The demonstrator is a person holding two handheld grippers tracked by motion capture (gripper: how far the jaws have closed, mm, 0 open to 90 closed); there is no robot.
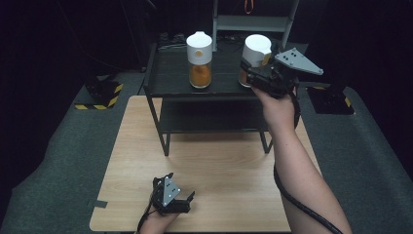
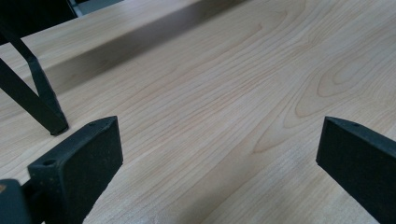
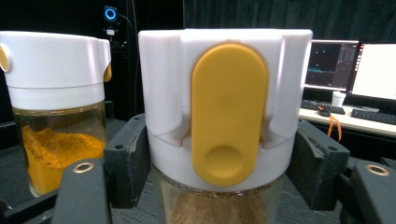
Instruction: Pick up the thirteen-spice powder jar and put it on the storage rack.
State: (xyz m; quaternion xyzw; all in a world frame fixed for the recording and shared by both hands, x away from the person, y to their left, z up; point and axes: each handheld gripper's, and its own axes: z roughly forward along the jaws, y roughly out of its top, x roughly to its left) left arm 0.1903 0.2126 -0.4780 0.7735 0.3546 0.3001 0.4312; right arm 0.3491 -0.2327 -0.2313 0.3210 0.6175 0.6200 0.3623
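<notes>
Two glass spice jars with white lids stand on the top of a black shelf rack [image 1: 165,83]. The left jar [image 1: 199,61] [image 3: 56,116] holds orange powder. The right jar [image 1: 255,53] [image 3: 224,126] has a yellow flip tab and brown contents. My right gripper [image 1: 253,75] [image 3: 219,163] is shut on this right jar, with its jaws pressed on either side just below the lid. My left gripper [image 1: 182,200] [image 2: 219,158] rests low on the wooden table [image 2: 210,84] near its front edge, open with nothing between the jaws.
The rack stands at the far half of the table, and one of its legs [image 2: 37,102] is close to my left gripper. A lower shelf [image 1: 214,117] sits under the top. Monitors and a keyboard [image 3: 355,79] stand on a desk behind the jars. Grey carpet surrounds the table.
</notes>
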